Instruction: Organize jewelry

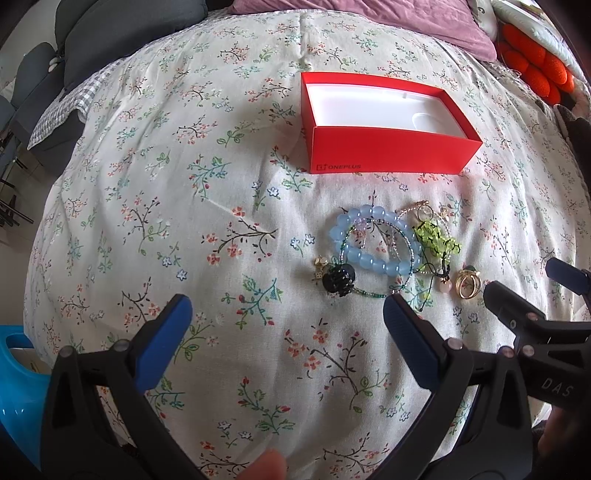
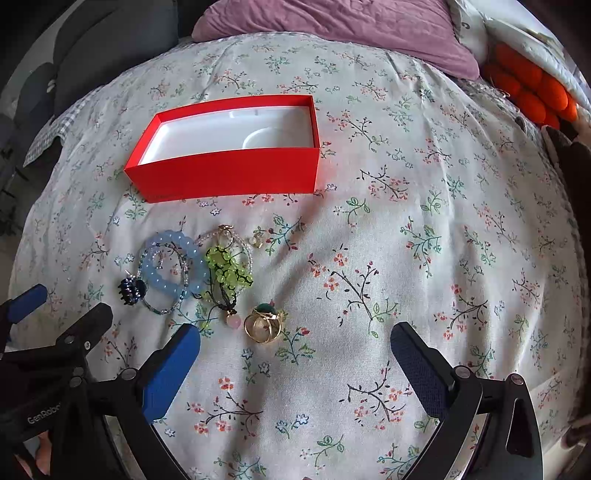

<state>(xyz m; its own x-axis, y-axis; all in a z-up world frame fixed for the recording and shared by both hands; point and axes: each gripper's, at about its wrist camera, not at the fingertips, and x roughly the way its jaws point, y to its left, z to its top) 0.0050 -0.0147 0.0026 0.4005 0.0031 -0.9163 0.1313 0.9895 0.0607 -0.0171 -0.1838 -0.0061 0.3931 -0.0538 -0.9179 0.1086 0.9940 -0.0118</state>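
While both claws hover above the floral bedspread (image 1: 155, 177), we see the left claw (image 1: 288, 306) and the right claw (image 2: 295, 336) spread wide, gripping nothing. The jewelry lies heaped in front of the red box (image 2: 229, 173), apart from it: a blue bead bracelet (image 2: 173, 264), a green beaded piece (image 2: 227, 267), a gold ring (image 2: 263, 325), and what may be a black hair clip (image 1: 338, 280).

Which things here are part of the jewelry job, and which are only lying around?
For the job: red box, blue bead bracelet, green bead charm, gold ring, black hair claw.

Only lying about: purple pillow, orange plush, blue plastic item.
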